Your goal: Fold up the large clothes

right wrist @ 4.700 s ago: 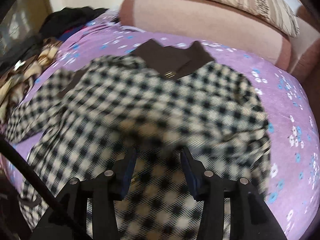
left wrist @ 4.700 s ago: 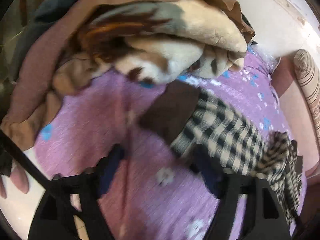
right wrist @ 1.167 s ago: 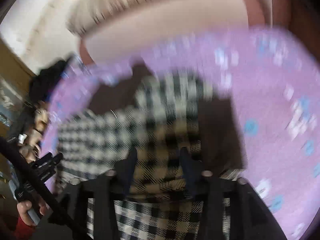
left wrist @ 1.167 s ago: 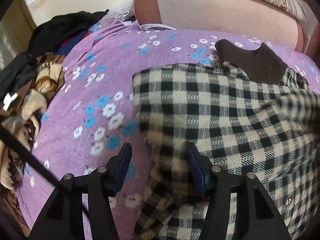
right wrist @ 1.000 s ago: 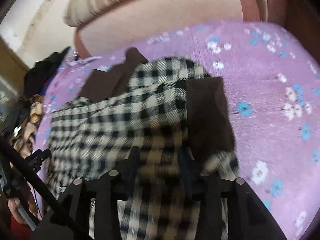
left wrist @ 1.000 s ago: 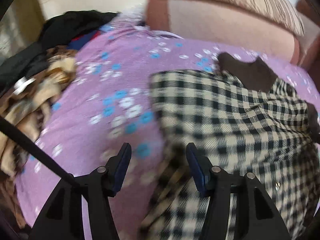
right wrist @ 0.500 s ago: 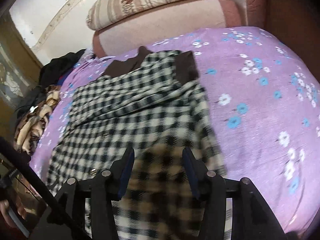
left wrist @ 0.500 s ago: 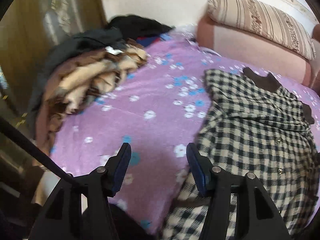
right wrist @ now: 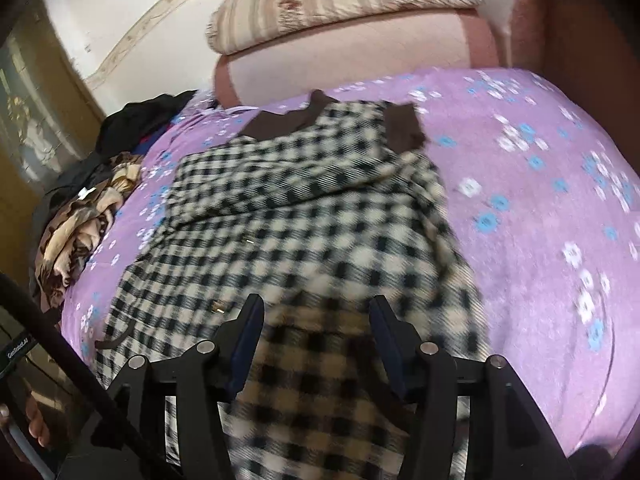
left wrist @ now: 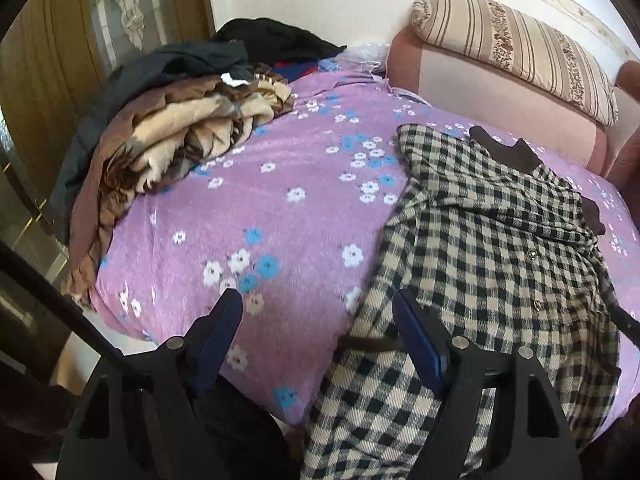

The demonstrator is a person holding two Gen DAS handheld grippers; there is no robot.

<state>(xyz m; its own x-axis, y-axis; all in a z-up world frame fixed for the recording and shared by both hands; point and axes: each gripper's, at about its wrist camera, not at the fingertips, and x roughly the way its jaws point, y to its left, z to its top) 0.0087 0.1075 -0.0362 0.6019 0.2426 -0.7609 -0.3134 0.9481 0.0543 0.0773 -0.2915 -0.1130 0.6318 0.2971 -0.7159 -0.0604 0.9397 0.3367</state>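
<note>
Item 1: black-and-cream checked woollen coat with brown collar and cuffs (left wrist: 500, 248), laid front-up on the bed's purple flower-printed cover (left wrist: 280, 216). The collar lies toward the pink headboard (left wrist: 480, 92); the hem hangs over the near edge. Both sleeves appear folded in across the chest.

Item 2: left gripper (left wrist: 318, 320), jaws spread wide, nothing between them, hovering above the coat's left edge near the hem.

Item 3: right gripper (right wrist: 316, 320), jaws likewise apart and empty, above the lower middle of the coat. This view is motion-blurred.

Item 4: heap of brown and cream clothes topped with dark garments (left wrist: 180, 128), at the bed's left side, well apart from the coat.

Item 5: striped beige bolster (left wrist: 516, 44) on the headboard.

Risks, as judged:
- The overhanging hem may drag the coat off the bed if lifted unevenly.
- Thick cloth may slip from a shallow pinch.
- Raising the hem could disturb the folded sleeves.
</note>
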